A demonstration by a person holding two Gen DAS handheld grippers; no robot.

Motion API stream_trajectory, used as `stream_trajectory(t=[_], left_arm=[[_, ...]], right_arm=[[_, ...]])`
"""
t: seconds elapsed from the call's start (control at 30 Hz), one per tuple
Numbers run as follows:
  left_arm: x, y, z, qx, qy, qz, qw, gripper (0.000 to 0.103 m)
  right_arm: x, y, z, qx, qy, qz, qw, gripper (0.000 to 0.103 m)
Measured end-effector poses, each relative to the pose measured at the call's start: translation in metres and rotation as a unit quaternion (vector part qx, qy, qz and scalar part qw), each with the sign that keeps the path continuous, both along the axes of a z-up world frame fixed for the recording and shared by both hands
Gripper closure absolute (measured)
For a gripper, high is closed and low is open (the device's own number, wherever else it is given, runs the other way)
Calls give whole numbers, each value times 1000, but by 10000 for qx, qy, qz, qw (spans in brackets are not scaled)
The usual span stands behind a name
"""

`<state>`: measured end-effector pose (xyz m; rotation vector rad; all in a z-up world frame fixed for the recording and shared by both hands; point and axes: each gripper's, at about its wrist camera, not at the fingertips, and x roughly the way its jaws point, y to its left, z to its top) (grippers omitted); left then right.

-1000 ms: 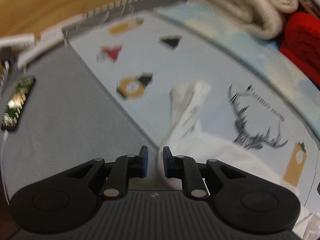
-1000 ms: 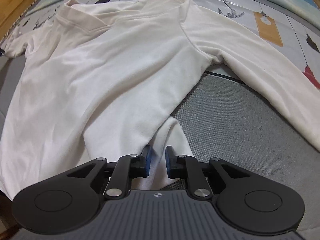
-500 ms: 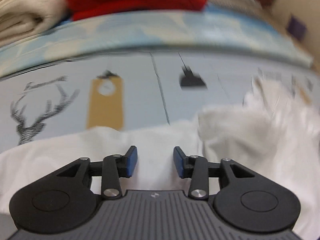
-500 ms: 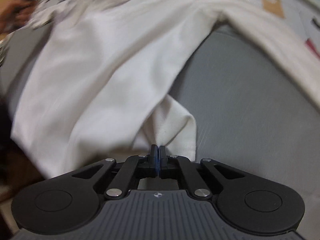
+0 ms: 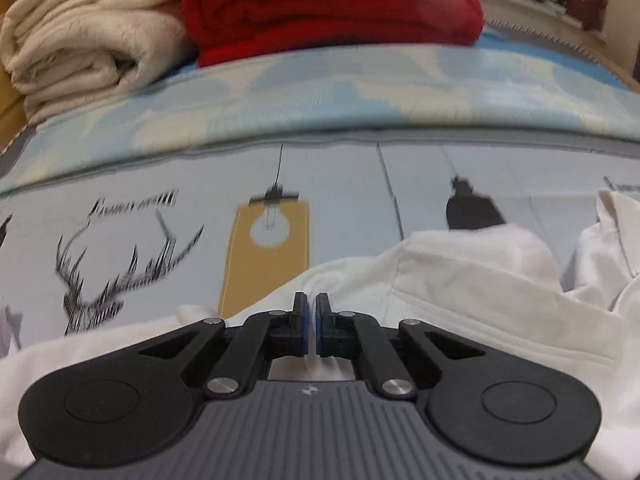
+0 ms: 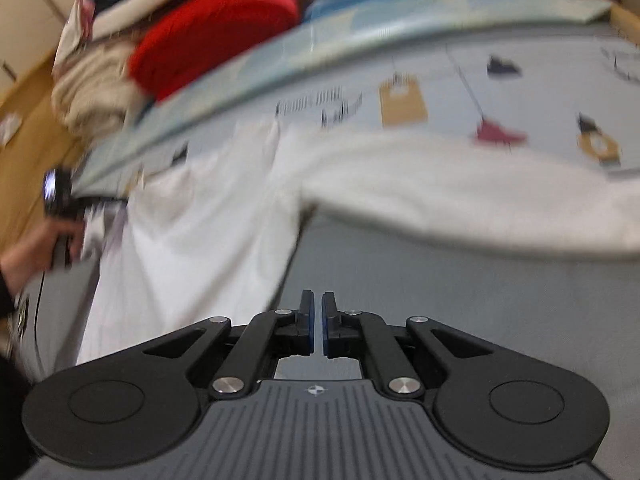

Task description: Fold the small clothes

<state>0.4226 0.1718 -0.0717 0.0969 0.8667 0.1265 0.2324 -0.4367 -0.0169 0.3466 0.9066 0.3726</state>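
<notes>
A white long-sleeved shirt (image 5: pixel 480 280) lies spread on the bed, also in the right wrist view (image 6: pixel 200 240). My left gripper (image 5: pixel 311 312) is shut on the shirt's fabric at its near edge, with cloth showing between and under the fingers. My right gripper (image 6: pixel 317 312) has its fingers nearly together with a thin gap and no cloth between them; it hovers over the grey sheet (image 6: pixel 440 300), just right of the shirt's edge. One sleeve (image 6: pixel 480 200) stretches off to the right.
A printed light-blue bedspread (image 5: pixel 360 200) covers the bed. A folded cream blanket (image 5: pixel 88 36) and a red blanket (image 5: pixel 328 4) are stacked at the back. The person's other hand with its gripper (image 6: pixel 60 208) shows at the left of the right wrist view.
My left gripper closed from open onto the shirt fabric. My right gripper, shut on the hem half a second ago, has come off it and swung up and right over the grey sheet.
</notes>
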Motion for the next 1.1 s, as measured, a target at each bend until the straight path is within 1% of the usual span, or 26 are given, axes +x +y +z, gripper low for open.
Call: stream_trajectory(t=[0.07, 0.1, 0.13, 0.17, 0.2, 0.23, 0.27, 0.37, 0.43, 0.53, 0.57, 0.6, 0.63, 0.67, 0.7, 0.73, 0.77, 0.8, 0.87, 0.9, 0.93, 0.97, 1.0, 1.03, 1.07, 1.1], left_arm=[[-1, 1, 7, 68, -137, 103, 9998, 100], [0, 3, 12, 27, -148, 188, 9997, 99], [2, 5, 15, -148, -92, 229, 9996, 93], [5, 7, 18, -359, 5, 237, 9991, 87], [10, 11, 18, -623, 145, 228, 9977, 72], [10, 14, 20, -826, 244, 208, 9961, 66], [9, 16, 21, -874, 253, 179, 9957, 66], [8, 18, 18, -665, 131, 118, 9976, 66], [9, 26, 15, -703, 106, 200, 9973, 66], [15, 39, 5, -730, 175, 395, 9964, 66], [16, 43, -1, -683, 276, 409, 9964, 66], [18, 45, -9, -605, 426, 392, 9965, 64], [17, 45, -14, -520, 451, 295, 9972, 60], [15, 41, -16, -346, 347, 131, 9987, 57], [14, 39, -17, -202, 329, 23, 9993, 55], [14, 37, -18, -90, 300, -99, 9995, 57], [14, 37, -18, -57, 261, -184, 9995, 65], [14, 38, -18, 6, 200, -188, 9996, 100], [14, 37, -19, 643, -38, 68, 9979, 103], [13, 36, -19, 984, -173, 284, 9946, 103], [13, 39, -19, 1175, -203, 479, 9917, 103], [14, 43, -20, 990, -103, 526, 9936, 103], [15, 47, -20, 658, 55, 475, 9967, 103], [13, 48, -17, 250, 80, 377, 9989, 101], [10, 47, -11, 71, -58, 267, 9996, 101], [6, 42, -3, -17, -237, 105, 9997, 101]], right_arm=[[20, 16, 0, -146, -126, -41, 9998, 98], [30, 28, -2, -244, -175, -28, 9995, 94], [41, 40, -3, -327, -237, -32, 9992, 90], [51, 48, -6, -384, -295, -33, 9988, 80], [66, 61, -8, -422, -351, -28, 9985, 70], [81, 75, -10, -481, -432, -80, 9979, 64], [96, 87, -10, -546, -491, -153, 9972, 59], [143, 126, -17, -666, -637, -256, 9954, 57], [168, 146, -27, -828, -633, -388, 9938, 57], [194, 173, -46, -1076, -546, -636, 9907, 57], [199, 180, -52, -1161, -470, -589, 9904, 67], [201, 188, -59, -1290, -448, -476, 9895, 86], [202, 194, -62, -1496, -550, -378, 9865, 90], [201, 199, -63, -1657, -695, -287, 9833, 97], [202, 200, -63, -1717, -760, -248, 9819, 99], [204, 198, -63, -1648, -737, -310, 9831, 99], [207, 193, -61, -1577, -740, -486, 9835, 100], [209, 187, -58, -1649, -797, -868, 9793, 100], [216, 170, -55, -1720, -708, -1558, 9701, 100], [219, 163, -57, -1658, -588, -1745, 9688, 100], [222, 160, -59, -1618, -505, -1721, 9704, 100], [223, 160, -59, -1647, -523, -1692, 9703, 100], [223, 161, -59, -1665, -559, -1634, 9708, 98], [225, 162, -59, -1588, -513, -1508, 9744, 96], [226, 162, -58, -1512, -464, -1423, 9771, 95], [223, 160, -55, -1503, -485, -1443, 9769, 90]])
